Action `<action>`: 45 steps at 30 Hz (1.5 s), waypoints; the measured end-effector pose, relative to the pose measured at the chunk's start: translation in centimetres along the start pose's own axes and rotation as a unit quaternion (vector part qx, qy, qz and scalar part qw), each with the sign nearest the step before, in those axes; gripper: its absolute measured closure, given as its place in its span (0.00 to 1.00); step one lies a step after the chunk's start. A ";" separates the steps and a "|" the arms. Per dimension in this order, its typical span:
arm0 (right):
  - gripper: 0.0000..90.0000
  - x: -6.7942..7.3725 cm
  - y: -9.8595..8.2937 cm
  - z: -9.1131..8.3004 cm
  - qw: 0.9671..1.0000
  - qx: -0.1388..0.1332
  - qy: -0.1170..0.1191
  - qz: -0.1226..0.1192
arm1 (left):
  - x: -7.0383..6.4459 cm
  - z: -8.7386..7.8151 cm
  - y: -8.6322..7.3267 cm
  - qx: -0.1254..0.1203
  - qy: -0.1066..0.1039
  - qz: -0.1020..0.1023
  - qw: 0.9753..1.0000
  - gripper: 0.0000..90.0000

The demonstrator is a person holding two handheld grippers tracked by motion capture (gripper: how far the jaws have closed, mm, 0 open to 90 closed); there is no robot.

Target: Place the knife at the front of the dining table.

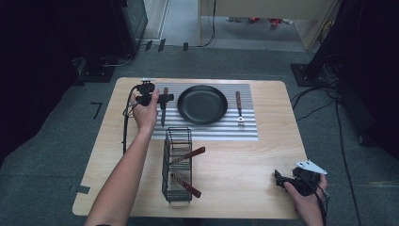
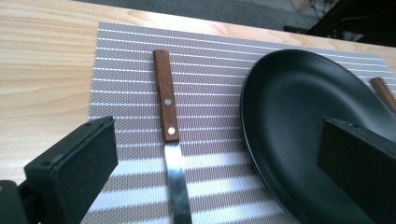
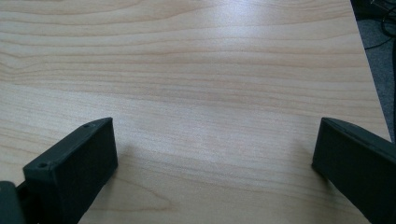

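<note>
Two left gripper [image 2: 205, 163] fingers spread wide above a knife [image 2: 169, 140] lying on the striped mat [image 2: 126, 93]; thin, stiff, slippery blade, so grip its wooden handle. Right gripper [image 1: 281, 180] fingers apart, over bare tabletop [image 3: 196, 70].

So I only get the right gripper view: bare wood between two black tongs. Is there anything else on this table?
Observer: Yes. A black plate sits on a striped placemat at the far side.
Operator: And the other tongs?
Observer: The left tongs are open, pointing at a wooden-handled knife that lies left of the plate.
Operator: Anything nearer to me?
Observer: A wire basket stands mid-table with two wooden-handled utensils in it.
</note>
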State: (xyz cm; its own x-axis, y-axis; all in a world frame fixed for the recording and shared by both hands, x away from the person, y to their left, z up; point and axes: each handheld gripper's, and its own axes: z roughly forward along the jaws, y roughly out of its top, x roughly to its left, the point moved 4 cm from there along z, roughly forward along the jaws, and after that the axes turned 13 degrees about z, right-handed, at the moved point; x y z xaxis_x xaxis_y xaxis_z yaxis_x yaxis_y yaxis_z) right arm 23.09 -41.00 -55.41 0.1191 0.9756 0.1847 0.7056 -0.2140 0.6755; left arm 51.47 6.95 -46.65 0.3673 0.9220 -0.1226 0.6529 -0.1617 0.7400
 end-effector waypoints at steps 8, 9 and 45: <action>0.00 0.0 0.0 0.0 1.000 0.000 0.000 0.000 | 0.6 -3.1 -1.7 -0.016 -0.004 0.005 1.000 0.00; 0.00 0.0 0.0 0.0 1.000 0.000 0.000 0.000 | 0.7 -3.5 -1.8 -0.020 -0.001 0.006 1.000 0.00; 0.00 0.0 0.0 0.0 1.000 0.000 -0.001 0.000 | 4.1 -13.8 -18.3 -0.038 0.068 0.052 0.996 0.00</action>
State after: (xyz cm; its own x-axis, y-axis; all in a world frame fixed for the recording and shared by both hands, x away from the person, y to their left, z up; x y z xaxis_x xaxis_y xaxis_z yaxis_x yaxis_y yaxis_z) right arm 23.09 -40.99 -55.41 0.1205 0.9757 0.1830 0.7055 -0.2139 0.6757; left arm 31.91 18.49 -51.57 0.3339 0.9416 0.0444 0.5621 -0.2367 0.7925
